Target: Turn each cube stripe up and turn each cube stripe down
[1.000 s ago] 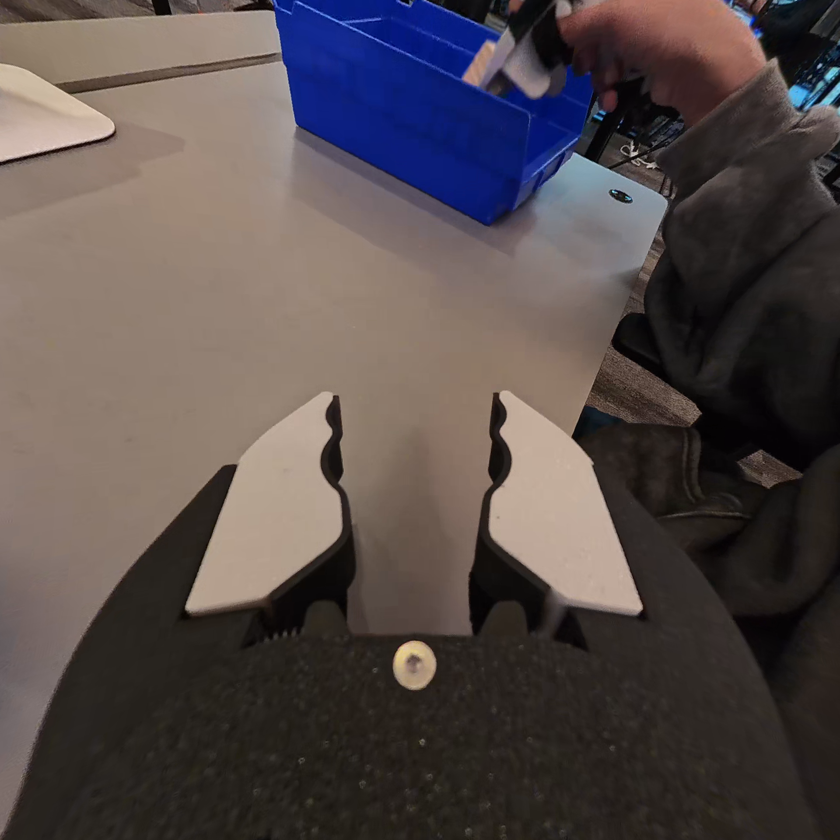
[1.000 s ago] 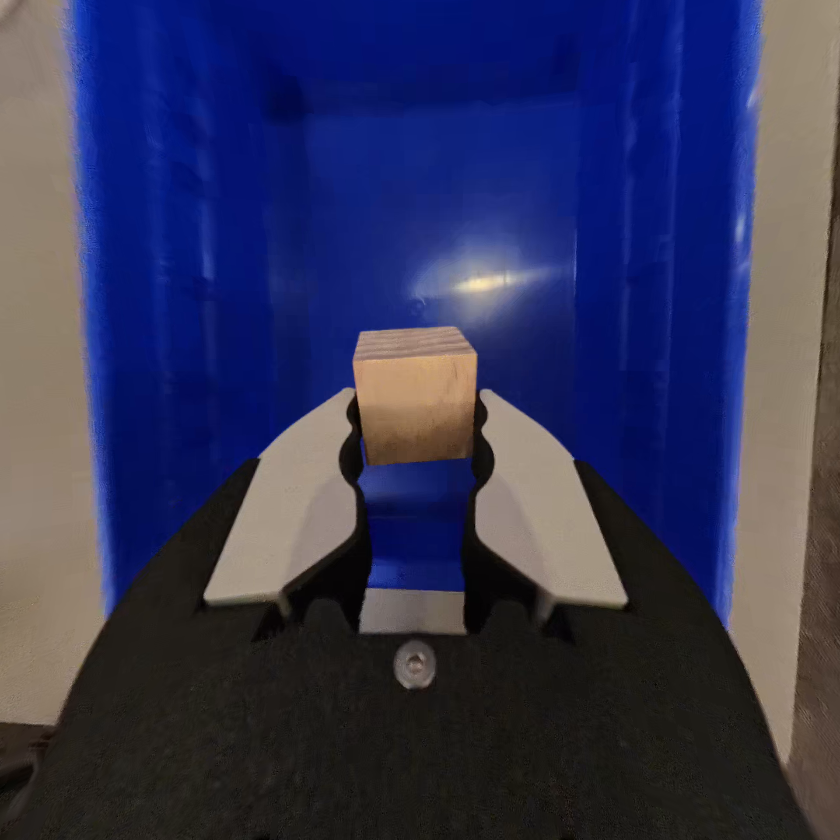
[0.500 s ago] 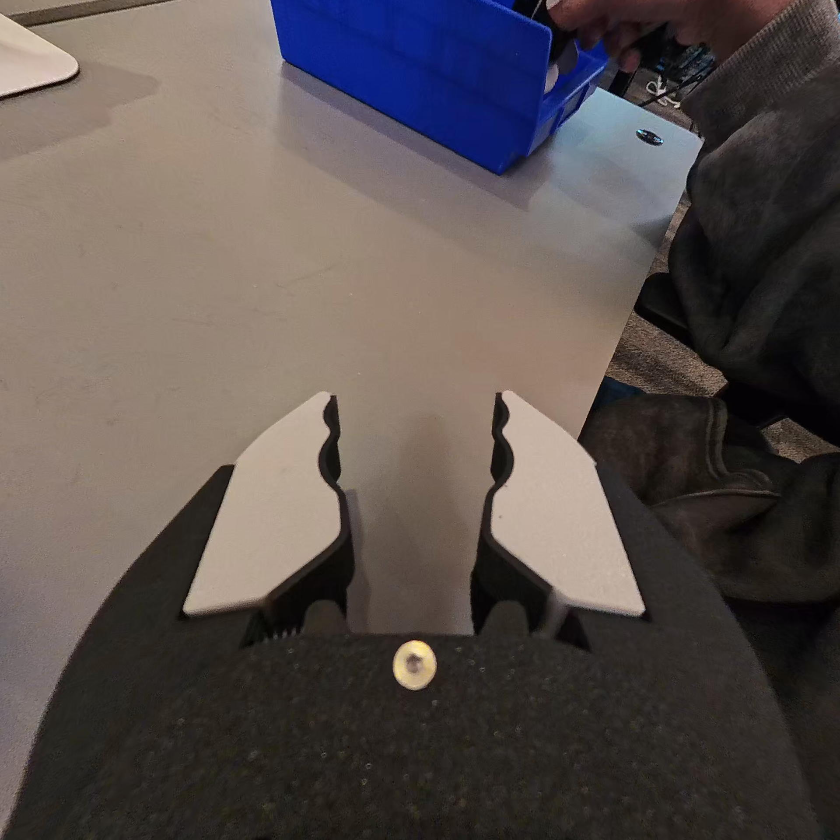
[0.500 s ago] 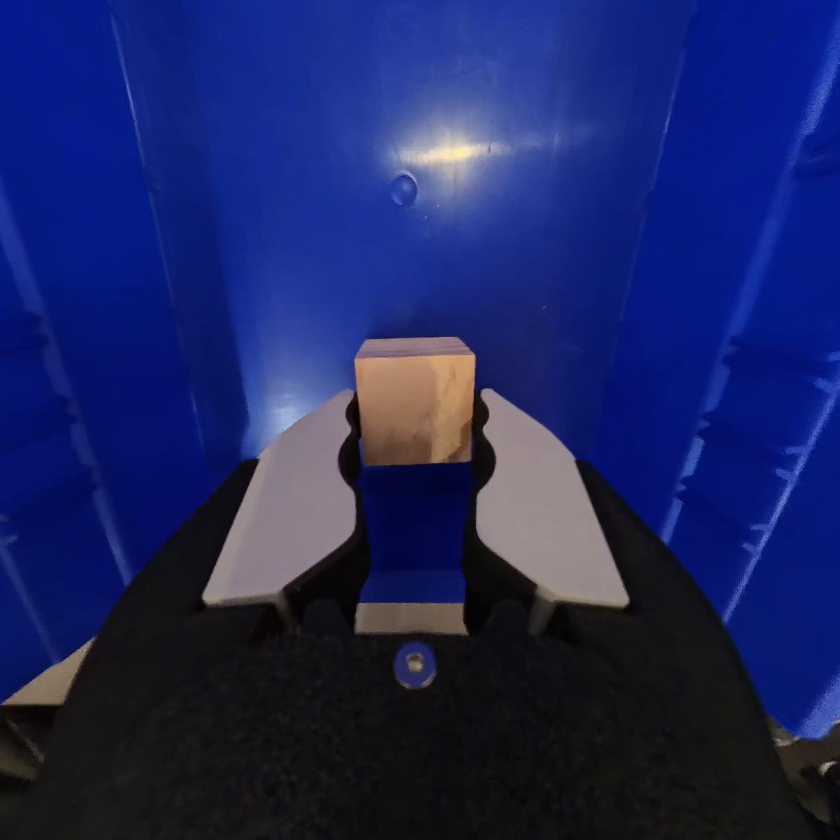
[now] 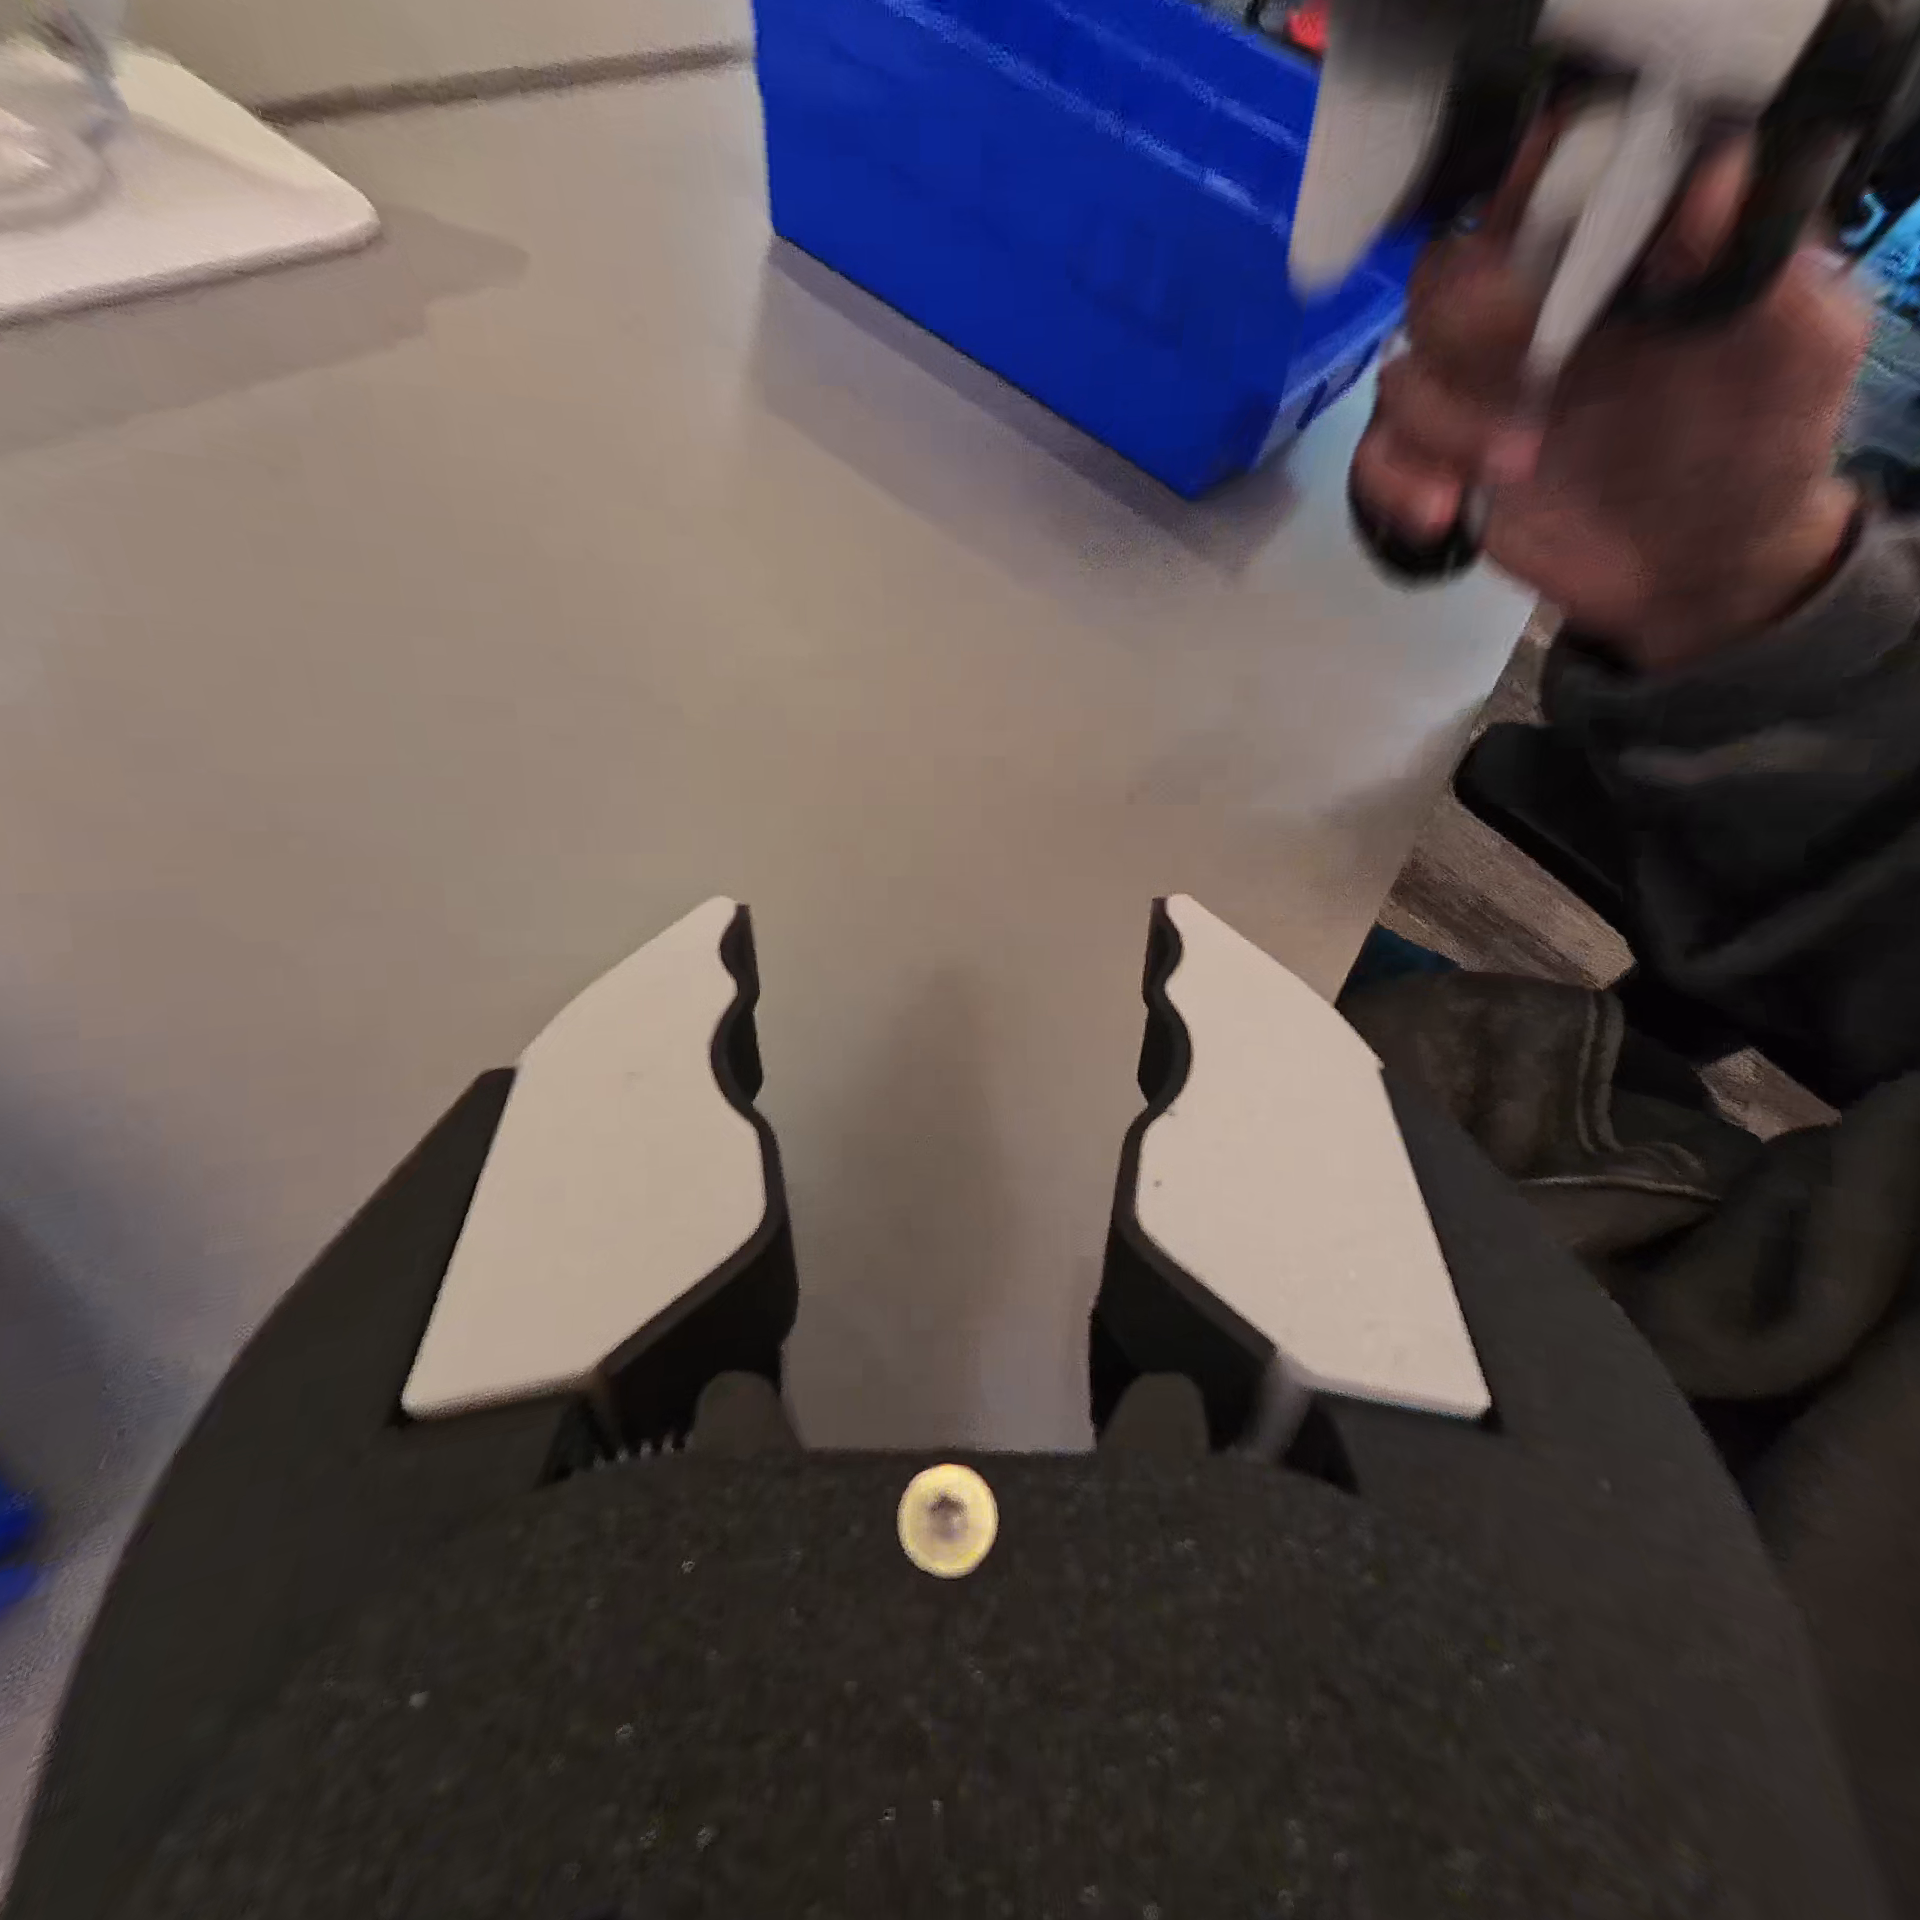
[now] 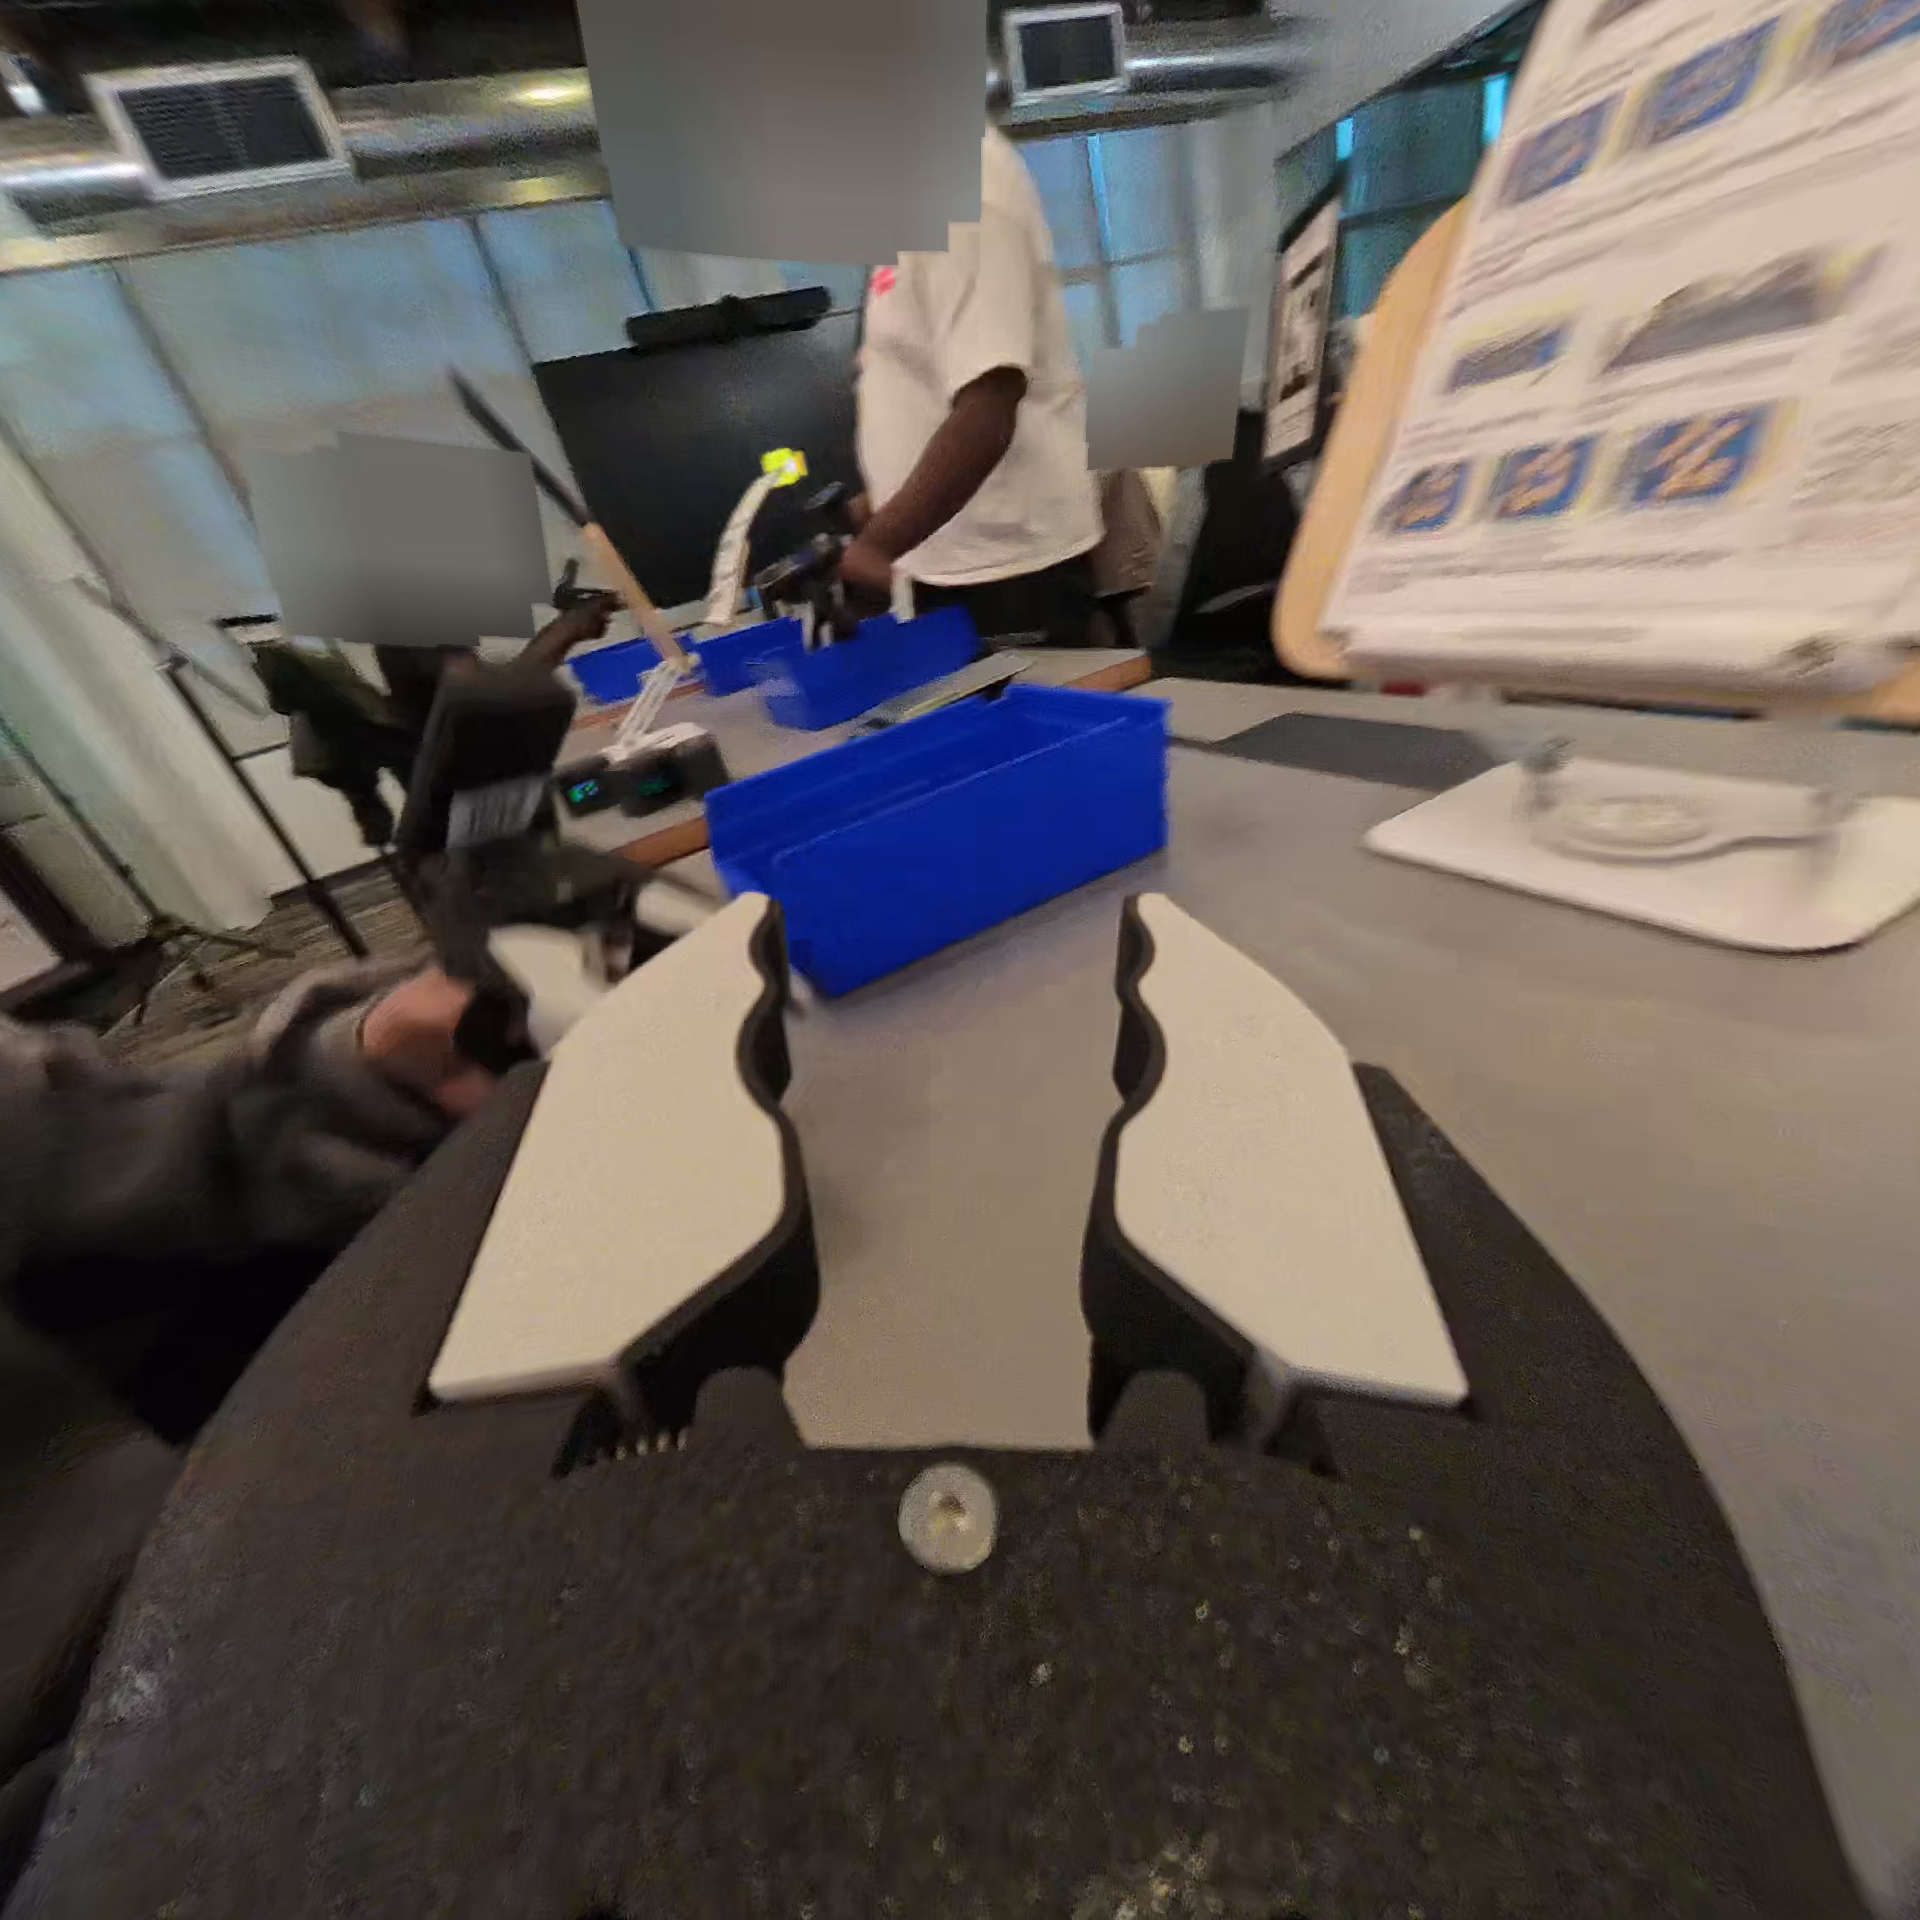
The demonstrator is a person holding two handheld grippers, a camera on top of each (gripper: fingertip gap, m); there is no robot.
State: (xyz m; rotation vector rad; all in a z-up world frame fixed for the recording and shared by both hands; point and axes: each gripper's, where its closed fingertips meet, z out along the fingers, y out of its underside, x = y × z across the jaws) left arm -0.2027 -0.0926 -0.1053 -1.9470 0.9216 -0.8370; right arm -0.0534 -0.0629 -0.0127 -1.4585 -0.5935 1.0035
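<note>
Each gripper, left (image 5: 948,914) and right (image 6: 948,914), has two pale grey fingers (image 5: 613,1174) with wavy black inner pads, a black speckled body and one silver screw (image 5: 945,1519). The person wears a dark grey sleeve (image 5: 1745,790).

Ahead of our wide-spread left gripper (image 5: 948,914) we see bare grey tabletop (image 5: 582,665). At one o'clock a blue plastic bin (image 5: 1029,208) blocks the way; at eleven o'clock sits a white flat stand base (image 5: 177,223).
</note>
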